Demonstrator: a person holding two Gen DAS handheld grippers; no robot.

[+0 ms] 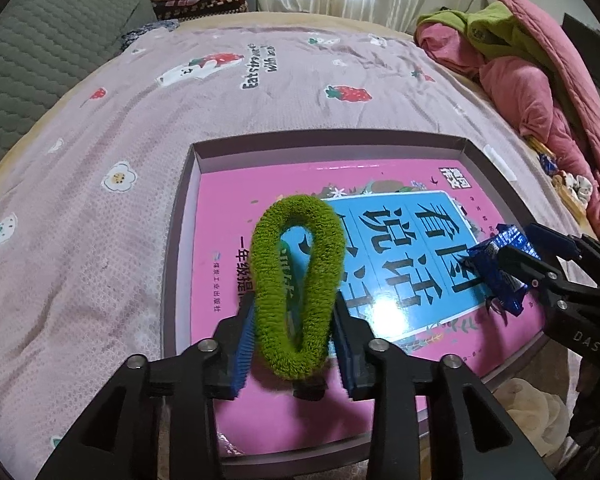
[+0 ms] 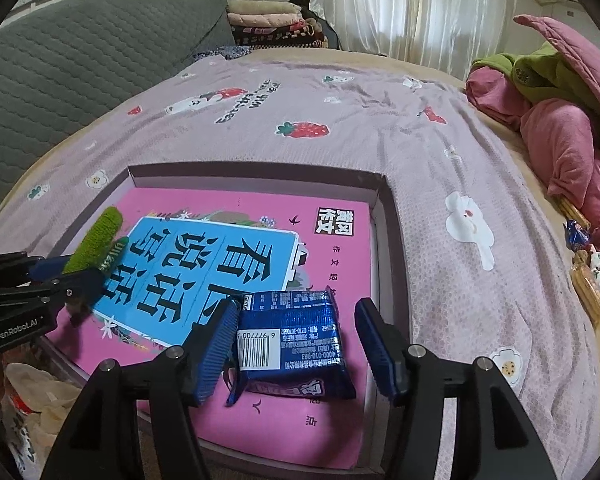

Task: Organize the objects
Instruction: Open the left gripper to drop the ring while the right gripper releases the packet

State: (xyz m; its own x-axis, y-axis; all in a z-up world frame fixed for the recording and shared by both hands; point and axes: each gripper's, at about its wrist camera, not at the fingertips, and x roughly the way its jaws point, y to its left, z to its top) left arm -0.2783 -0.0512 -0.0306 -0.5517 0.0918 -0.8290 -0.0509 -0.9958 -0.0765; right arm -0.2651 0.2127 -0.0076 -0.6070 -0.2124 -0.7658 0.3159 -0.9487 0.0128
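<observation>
A shallow box (image 1: 328,147) on the bed holds a pink book (image 1: 228,204) with a blue title panel. My left gripper (image 1: 296,322) is shut on a fuzzy green hair tie (image 1: 298,280) and holds it above the book; it also shows in the right wrist view (image 2: 94,242). My right gripper (image 2: 296,344) is open, its jaws standing either side of a blue snack packet (image 2: 290,338) that lies on the book. The left pad touches the packet, the right pad stands apart from it. In the left wrist view the packet (image 1: 496,264) sits at the right gripper (image 1: 512,264).
The box (image 2: 256,172) rests on a pink strawberry-print blanket (image 2: 340,120). Pink and green bedding (image 2: 552,92) is piled at the right, with small snacks (image 2: 588,276) by the bed's edge. A grey quilted cushion (image 2: 80,60) lies at the left. A plastic bag (image 2: 28,392) sits below left.
</observation>
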